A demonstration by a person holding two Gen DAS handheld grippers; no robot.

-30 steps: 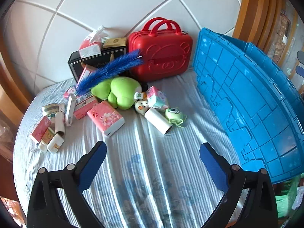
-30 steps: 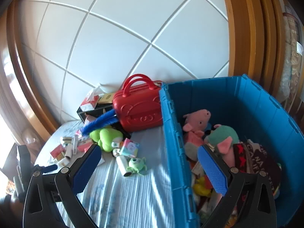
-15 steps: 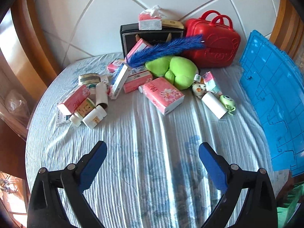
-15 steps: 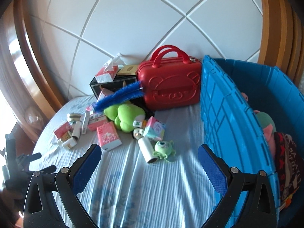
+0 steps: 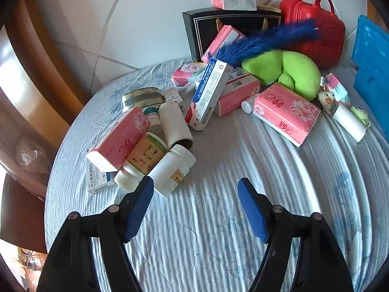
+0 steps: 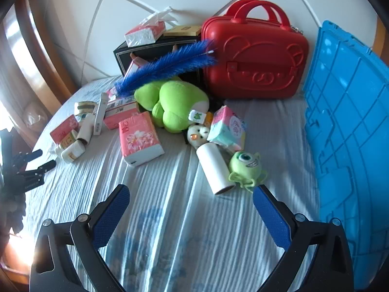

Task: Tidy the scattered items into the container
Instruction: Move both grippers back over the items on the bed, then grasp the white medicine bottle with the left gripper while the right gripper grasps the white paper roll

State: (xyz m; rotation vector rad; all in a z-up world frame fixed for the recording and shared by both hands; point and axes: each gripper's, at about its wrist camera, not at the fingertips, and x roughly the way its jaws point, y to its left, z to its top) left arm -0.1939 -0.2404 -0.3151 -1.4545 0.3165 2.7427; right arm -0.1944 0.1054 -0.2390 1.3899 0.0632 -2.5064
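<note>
While its jaws are closing on nothing, the left gripper [image 5: 195, 183] is hovering low in frame beside a white bottle [image 5: 172, 170]; the right gripper [image 6: 190, 193] is gaping empty; the blue container [image 6: 350, 146] is standing at right.

Crate [image 6: 345, 126] right of suitcase [image 6: 255, 56]; plush [image 6: 175, 102] before it, bottles [image 5: 170, 168] perhaps leftmost.

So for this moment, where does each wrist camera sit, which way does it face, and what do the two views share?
Left wrist: rides on the left gripper, tilted down at the bed's left clutter, nearest the white bottle; its own closing jaws show, nothing between them.
Right wrist: rides on the right gripper, tilted down at the paper roll and green one-eyed toy, blue crate at right; its open jaws show, plus the left gripper at the far left edge.
Shared: red case, blue feather, green plush.
</note>
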